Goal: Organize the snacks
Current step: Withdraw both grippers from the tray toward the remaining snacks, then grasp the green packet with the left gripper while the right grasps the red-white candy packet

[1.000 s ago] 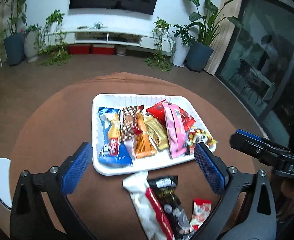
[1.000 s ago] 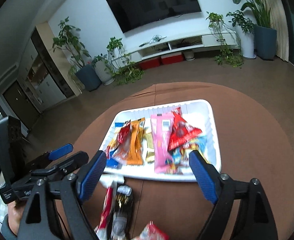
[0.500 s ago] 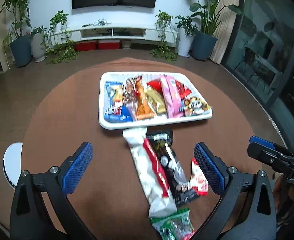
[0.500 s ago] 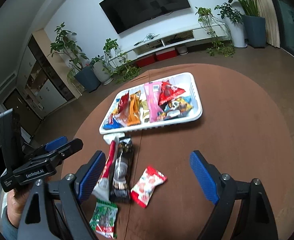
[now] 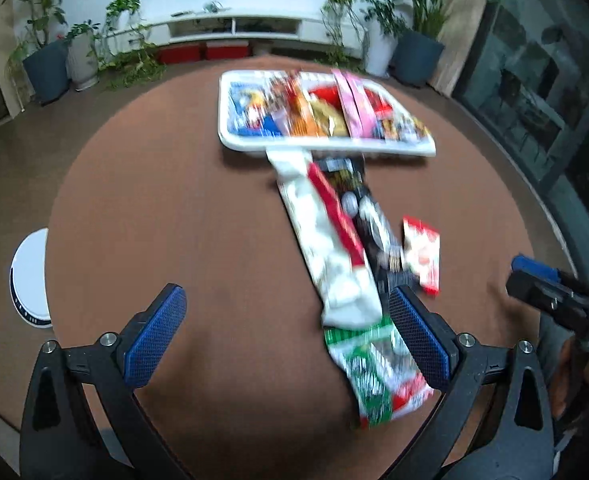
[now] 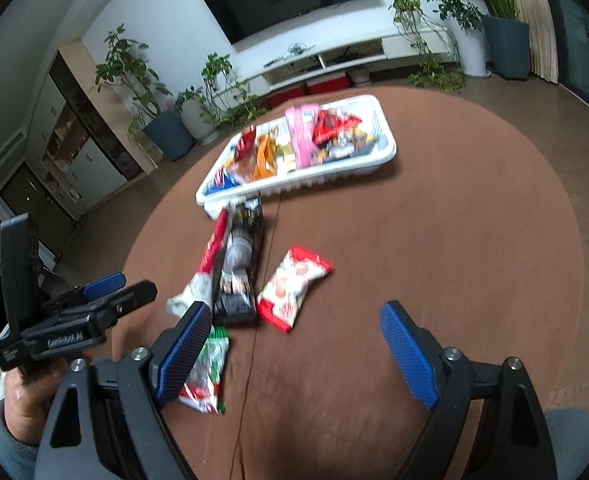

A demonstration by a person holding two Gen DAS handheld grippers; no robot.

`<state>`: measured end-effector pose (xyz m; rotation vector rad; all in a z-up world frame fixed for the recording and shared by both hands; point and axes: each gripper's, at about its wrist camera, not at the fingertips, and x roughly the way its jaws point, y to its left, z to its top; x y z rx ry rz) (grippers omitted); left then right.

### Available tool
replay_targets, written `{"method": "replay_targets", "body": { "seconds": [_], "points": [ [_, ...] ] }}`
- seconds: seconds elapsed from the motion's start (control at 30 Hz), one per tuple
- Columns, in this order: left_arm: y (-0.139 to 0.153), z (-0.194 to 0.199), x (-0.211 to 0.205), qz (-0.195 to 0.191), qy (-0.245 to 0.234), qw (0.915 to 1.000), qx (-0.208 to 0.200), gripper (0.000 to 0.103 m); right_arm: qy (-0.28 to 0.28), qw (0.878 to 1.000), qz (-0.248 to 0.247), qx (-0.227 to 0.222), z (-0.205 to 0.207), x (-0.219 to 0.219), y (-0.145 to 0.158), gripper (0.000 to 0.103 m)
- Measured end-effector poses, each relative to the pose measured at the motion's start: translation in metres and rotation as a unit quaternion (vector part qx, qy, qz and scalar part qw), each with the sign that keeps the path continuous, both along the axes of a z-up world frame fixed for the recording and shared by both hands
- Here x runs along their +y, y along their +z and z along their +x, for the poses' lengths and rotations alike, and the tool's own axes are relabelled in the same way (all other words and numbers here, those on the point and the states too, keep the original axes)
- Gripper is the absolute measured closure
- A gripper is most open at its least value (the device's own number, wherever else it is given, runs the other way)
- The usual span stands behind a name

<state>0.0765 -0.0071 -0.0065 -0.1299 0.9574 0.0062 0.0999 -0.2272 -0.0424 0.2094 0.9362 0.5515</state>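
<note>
A white tray (image 5: 326,145) (image 6: 322,178) full of snack packets lies at the far side of the round brown table. Loose snacks lie in front of it: a long white and red packet (image 5: 326,240) (image 6: 208,262), a black packet (image 5: 368,216) (image 6: 242,264), a small red and white packet (image 5: 422,254) (image 6: 292,288) and a green and white packet (image 5: 378,372) (image 6: 206,368). My left gripper (image 5: 290,330) hangs open over the table, its right finger beside the green packet. My right gripper (image 6: 294,344) is open too, above the table near the small red and white packet. Neither holds anything.
The brown table (image 5: 174,208) (image 6: 454,240) has bare cloth left and right of the snacks. A white round object (image 5: 30,280) sits on the floor at the left. Plants, a white media shelf (image 6: 334,60) and a wall screen stand behind.
Both grippers have pulled back from the tray toward the near side of the table and lower. The loose packets, cut off at the bottom before, now show in full.
</note>
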Motion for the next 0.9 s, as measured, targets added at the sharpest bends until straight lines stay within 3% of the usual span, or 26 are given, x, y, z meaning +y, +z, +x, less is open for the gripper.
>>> {"method": "replay_targets", "body": {
  "seconds": [0.2, 0.47, 0.67, 0.77, 0.83, 0.9],
  "points": [
    [-0.021, -0.016, -0.030, 0.017, -0.019, 0.9993, 0.027, 0.000, 0.003, 1.000, -0.014, 0.000, -0.009, 0.004, -0.004, 0.014],
    [-0.037, -0.008, -0.061, 0.061, -0.030, 0.9961, 0.055, 0.000, -0.004, 1.000, -0.011, -0.004, -0.014, -0.001, -0.003, 0.014],
    [-0.051, -0.002, -0.069, 0.071, -0.042, 0.9943, 0.067, 0.001, 0.001, 1.000, -0.013, -0.002, -0.017, 0.003, -0.007, 0.014],
    [-0.053, -0.004, -0.065, 0.053, -0.046, 0.9959, 0.058, 0.013, 0.005, 1.000, -0.016, -0.006, -0.019, 0.005, -0.007, 0.014],
    [-0.052, -0.005, -0.063, 0.050, -0.050, 0.9962, 0.051, 0.029, 0.006, 1.000, -0.020, -0.008, -0.018, 0.007, -0.007, 0.014],
    [-0.049, -0.004, -0.058, 0.043, -0.052, 0.9966, 0.047, 0.037, 0.007, 1.000, -0.020, -0.006, -0.017, 0.009, -0.009, 0.014]
  ]
}}
